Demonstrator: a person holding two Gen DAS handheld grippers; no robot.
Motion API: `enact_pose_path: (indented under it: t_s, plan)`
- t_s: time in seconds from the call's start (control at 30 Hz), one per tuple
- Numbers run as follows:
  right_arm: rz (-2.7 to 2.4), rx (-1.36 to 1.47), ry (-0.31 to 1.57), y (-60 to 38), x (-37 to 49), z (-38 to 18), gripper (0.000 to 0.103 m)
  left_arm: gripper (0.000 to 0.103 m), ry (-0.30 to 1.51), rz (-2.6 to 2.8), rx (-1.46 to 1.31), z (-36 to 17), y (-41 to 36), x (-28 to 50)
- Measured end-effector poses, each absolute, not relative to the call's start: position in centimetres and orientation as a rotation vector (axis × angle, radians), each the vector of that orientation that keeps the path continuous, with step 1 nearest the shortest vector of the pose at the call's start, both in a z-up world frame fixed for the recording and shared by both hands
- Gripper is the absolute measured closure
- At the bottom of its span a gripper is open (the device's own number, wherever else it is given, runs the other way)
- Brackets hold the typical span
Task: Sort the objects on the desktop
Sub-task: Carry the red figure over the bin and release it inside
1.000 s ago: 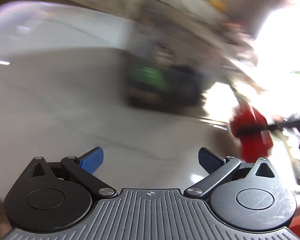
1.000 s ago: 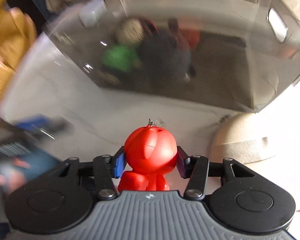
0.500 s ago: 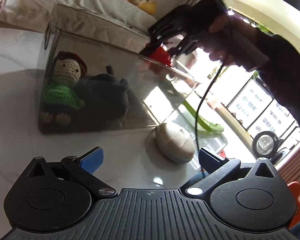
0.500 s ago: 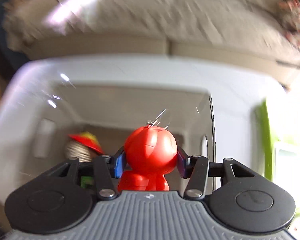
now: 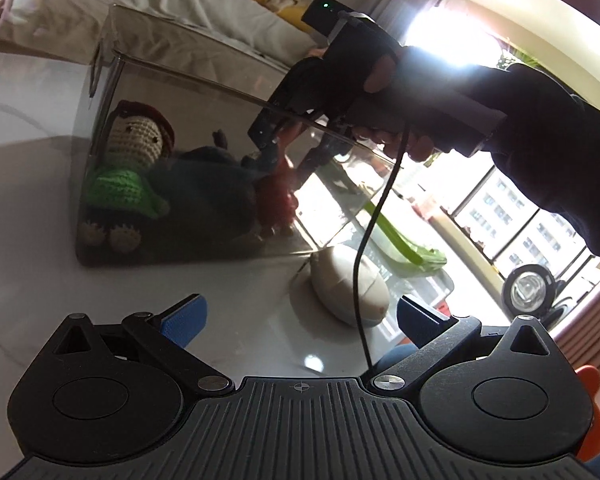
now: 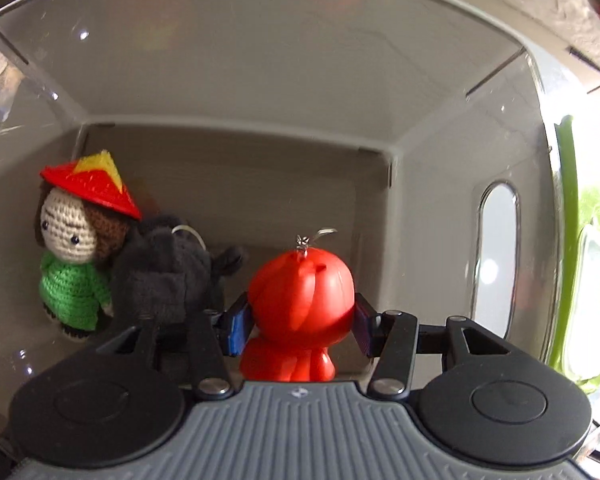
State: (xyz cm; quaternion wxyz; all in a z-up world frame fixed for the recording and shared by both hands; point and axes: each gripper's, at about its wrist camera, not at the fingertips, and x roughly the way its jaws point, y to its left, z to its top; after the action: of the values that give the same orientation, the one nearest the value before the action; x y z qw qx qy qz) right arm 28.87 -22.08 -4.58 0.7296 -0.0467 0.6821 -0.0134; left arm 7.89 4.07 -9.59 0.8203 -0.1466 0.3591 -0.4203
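Red figurine (image 6: 302, 300) sits between the blue pads (image 6: 238, 326) of the right hand-held gripper (image 6: 300, 326), down inside the clear bin (image 6: 260, 80), w/ a small metal loop on top of its head. Pads look just off its sides, so can't tell if they're gripping or parted. Left of it in the bin: a dark plush toy (image 6: 160, 280), then a crochet doll (image 6: 74, 256) in green w/ a red & yellow hat, touching the plush.

Left wrist view shows the same bin (image 5: 148, 64) from outside on the white marbled surface (image 5: 32, 200), doll (image 5: 128, 168) & plush (image 5: 208, 192) visible thru the wall, red figurine (image 5: 276, 196) dimly beside them. A person's hand (image 5: 384, 104) holds the right tool over the bin rim, cable hanging down. Left hand-held gripper (image 5: 300, 316) is spread wide, nothing in it, low over the surface. A beige rounded object (image 5: 348, 284) lies just beside the bin's near corner; a green tray (image 5: 404, 248) lies beyond it.
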Motion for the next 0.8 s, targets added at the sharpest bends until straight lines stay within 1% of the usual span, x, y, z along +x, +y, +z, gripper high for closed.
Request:
enact_pose_path:
  t_s: [0.07, 0.13, 0.23, 0.33, 0.43, 0.5, 0.57, 0.67, 0.77, 0.8]
  plan:
    - [-0.027, -0.104, 1.479, -22.3, 28.4, -4.0, 0.043, 0.0, 0.765, -0.892, -0.321, -9.6, 4.1, 8.0]
    - [-0.021, -0.103, 1.44, -22.7, 27.7, -2.6, 0.043, 0.0, 0.763, -0.885, -0.327, -9.6, 4.3, 8.0]
    - [0.01, -0.023, 1.333, -24.3, 25.7, 1.3, 0.043, 0.0, 0.756, -0.859, -0.322, -9.5, 4.5, 8.0]
    - [0.086, 0.129, 1.209, -26.8, 22.4, 5.6, 0.039, 0.0, 0.745, -0.84, -0.309, -9.1, 4.6, 7.8]
    - [0.155, 0.213, 1.071, -29.7, 17.6, 8.9, 0.033, 0.0, 0.734, -0.824, -0.293, -7.5, 4.5, 7.4]
    - [0.162, 0.208, 0.988, -31.4, 14.2, 9.8, 0.024, 0.0, 0.732, -0.81, -0.286, -5.4, 4.1, 7.1]
    - [0.171, 0.18, 0.945, -32.7, 11.3, 9.4, 0.023, 0.0, 0.794, -0.758, -0.284, -4.0, 2.8, 7.7]
    - [0.163, 0.175, 0.957, -35.8, 10.5, 6.1, 0.023, 0.0, 0.887, -0.676, -0.28, -2.0, 0.9, 8.5]
    - [0.147, 0.288, 1.001, -38.4, 9.8, 1.5, 0.025, 0.0, 0.978, -0.593, -0.276, 0.0, -1.1, 9.3]
    - [0.141, 0.352, 1.014, -39.3, 9.8, -0.1, 0.027, 0.0, 1.028, -0.621, -0.358, -1.3, -1.5, 9.7]
